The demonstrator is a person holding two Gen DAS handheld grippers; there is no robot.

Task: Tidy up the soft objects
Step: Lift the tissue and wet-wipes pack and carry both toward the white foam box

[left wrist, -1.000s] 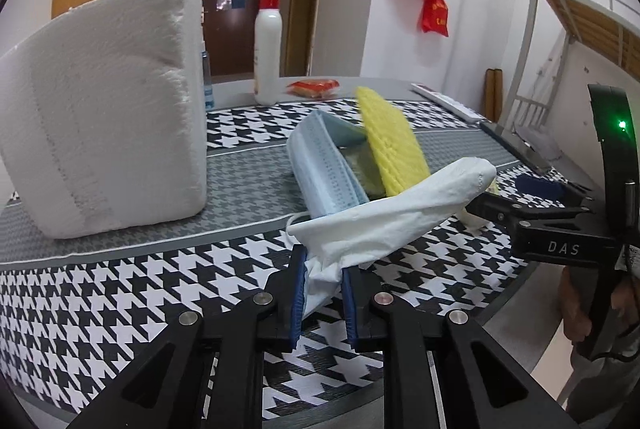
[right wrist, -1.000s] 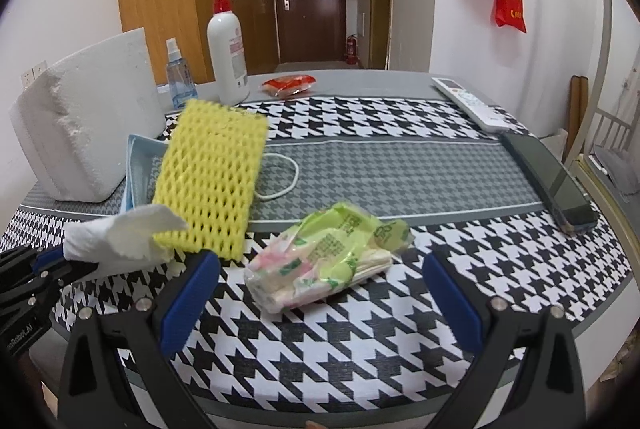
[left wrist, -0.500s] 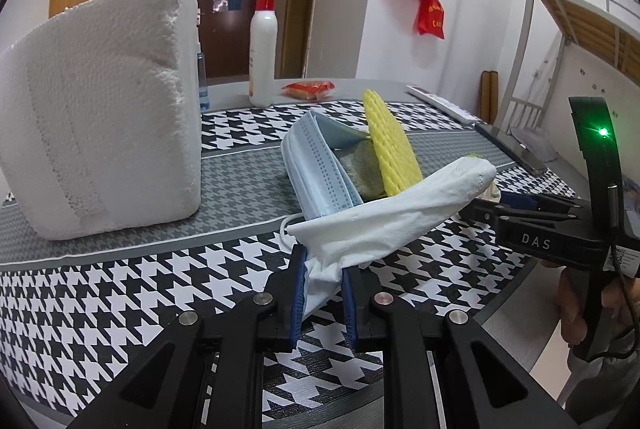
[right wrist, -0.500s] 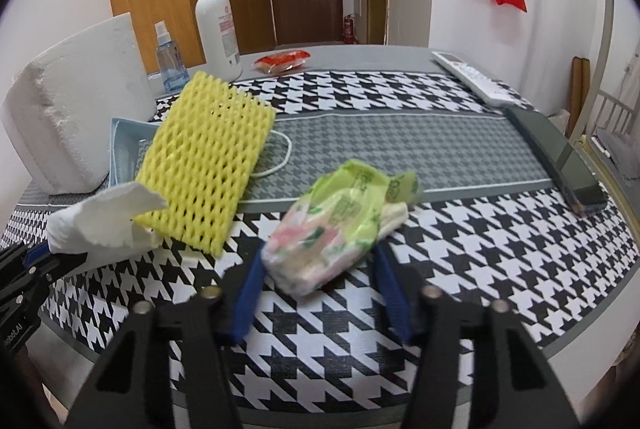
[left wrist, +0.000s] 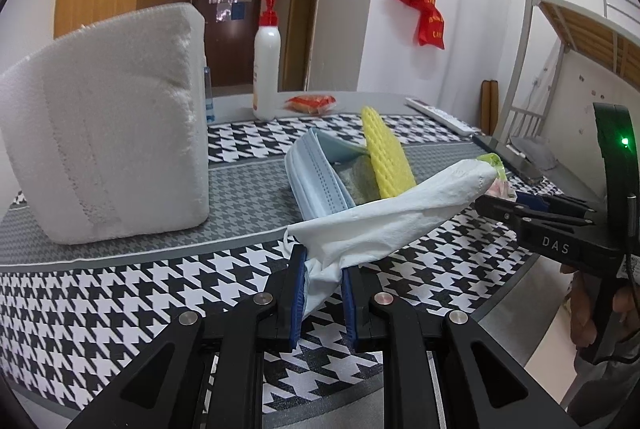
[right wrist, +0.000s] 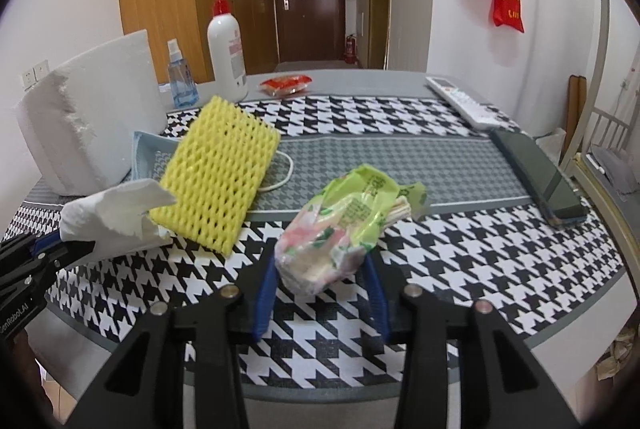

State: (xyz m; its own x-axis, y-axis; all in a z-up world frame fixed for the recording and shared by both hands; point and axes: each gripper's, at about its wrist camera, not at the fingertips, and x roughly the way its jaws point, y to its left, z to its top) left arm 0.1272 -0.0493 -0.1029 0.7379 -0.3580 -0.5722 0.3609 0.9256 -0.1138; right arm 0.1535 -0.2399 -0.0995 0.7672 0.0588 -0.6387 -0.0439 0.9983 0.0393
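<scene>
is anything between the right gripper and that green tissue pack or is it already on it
Nothing visible stands between them. The right gripper has just been closing its jaws and they now sit on both sides of the green tissue pack, pressing its near end.

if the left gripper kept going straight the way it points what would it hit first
Probably the blue face mask, with the yellow foam net leaning just behind it. The left gripper is shut on a white tissue that would arrive before the fingers. Depth is hard to judge in this view.
</scene>
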